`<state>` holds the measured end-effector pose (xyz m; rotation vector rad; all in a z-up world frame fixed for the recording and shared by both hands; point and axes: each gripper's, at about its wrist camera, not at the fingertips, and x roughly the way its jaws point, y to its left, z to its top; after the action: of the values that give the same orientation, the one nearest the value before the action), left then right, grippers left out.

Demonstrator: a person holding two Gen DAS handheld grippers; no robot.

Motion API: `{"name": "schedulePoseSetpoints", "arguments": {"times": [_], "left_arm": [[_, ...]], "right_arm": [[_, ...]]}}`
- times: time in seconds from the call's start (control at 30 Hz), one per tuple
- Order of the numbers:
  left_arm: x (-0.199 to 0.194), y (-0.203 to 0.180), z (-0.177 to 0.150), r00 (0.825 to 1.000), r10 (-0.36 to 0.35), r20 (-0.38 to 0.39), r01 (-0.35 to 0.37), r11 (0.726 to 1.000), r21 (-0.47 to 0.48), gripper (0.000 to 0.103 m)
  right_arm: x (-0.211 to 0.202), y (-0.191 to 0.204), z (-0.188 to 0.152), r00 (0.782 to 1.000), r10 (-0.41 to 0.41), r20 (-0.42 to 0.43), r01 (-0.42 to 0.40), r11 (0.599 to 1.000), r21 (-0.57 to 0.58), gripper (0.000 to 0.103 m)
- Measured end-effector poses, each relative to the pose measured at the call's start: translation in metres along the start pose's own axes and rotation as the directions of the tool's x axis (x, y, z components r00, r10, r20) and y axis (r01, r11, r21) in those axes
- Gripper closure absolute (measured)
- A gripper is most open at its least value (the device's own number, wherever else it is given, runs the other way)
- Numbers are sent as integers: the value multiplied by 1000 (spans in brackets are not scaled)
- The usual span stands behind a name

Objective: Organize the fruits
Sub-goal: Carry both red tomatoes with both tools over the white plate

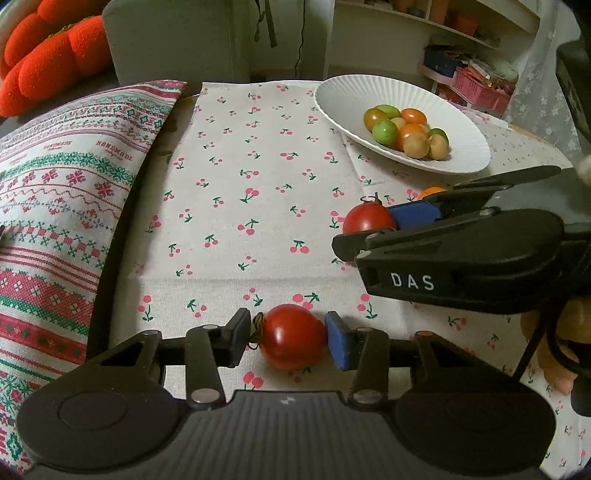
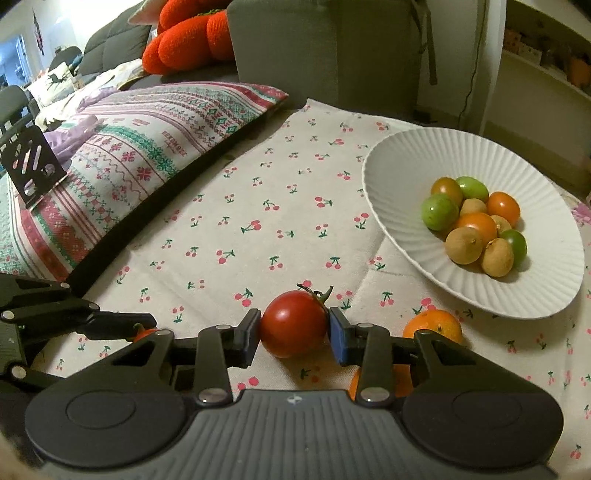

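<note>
We list one white ribbed plate [image 2: 476, 288] at the far right of the table, holding a heap of small fruit [image 2: 476, 221]: green, orange and tan pieces, touching one another, about ten in all.

On the cloth, outside the plate, we count two red tomatoes. The first red tomato [image 1: 291, 341] sits between the pads of the left gripper [image 1: 289, 342]; its right pad touches the skin, the left pad meets the stem end, so the jaws are closed onto it. The second red tomato [image 2: 293, 323] is pinched between both pads of the right gripper [image 2: 293, 332], jaws narrowed to its width. Both tomatoes appear to rest on the cloth.

An orange fruit [image 2: 432, 325] lies just beside the right gripper, near the plate's rim; another orange piece shows partly beneath that gripper.

Surface: a cherry-print tablecloth [image 1: 258, 155]. To its left, a patterned cushion [image 1: 55, 192]. Behind, a grey chair back [image 2: 325, 48], a red-orange knitted cushion [image 1: 48, 51] and white shelves [image 1: 436, 22].
</note>
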<state>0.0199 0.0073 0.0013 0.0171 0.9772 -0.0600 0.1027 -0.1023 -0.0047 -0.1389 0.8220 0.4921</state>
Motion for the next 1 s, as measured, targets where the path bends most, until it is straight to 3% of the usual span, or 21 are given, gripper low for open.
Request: {"name": "schedulePoseSetpoints", "arguments": {"times": [0.27,0.47,0.6,1.0], "left_arm": [[-7,-1,2,999,-6,34,7,1000,-16,70],[-17,0,6,995,26,98,-23,999,-31,70],[-26,2,11,989,12,145,-4,998,-58,70],[-43,-1,26,971,-24,239,41,997,-65,70]], "right_arm": [[-11,-7,7,1000,5,31,-7,999,43,68],[-30,-17,15,997,16,77,-23,996,90,68],[-46,-23,21,993,23,118,-37,993,116,68],[-98,-67,31,966,-45,253,-7,980,199,68]]}}
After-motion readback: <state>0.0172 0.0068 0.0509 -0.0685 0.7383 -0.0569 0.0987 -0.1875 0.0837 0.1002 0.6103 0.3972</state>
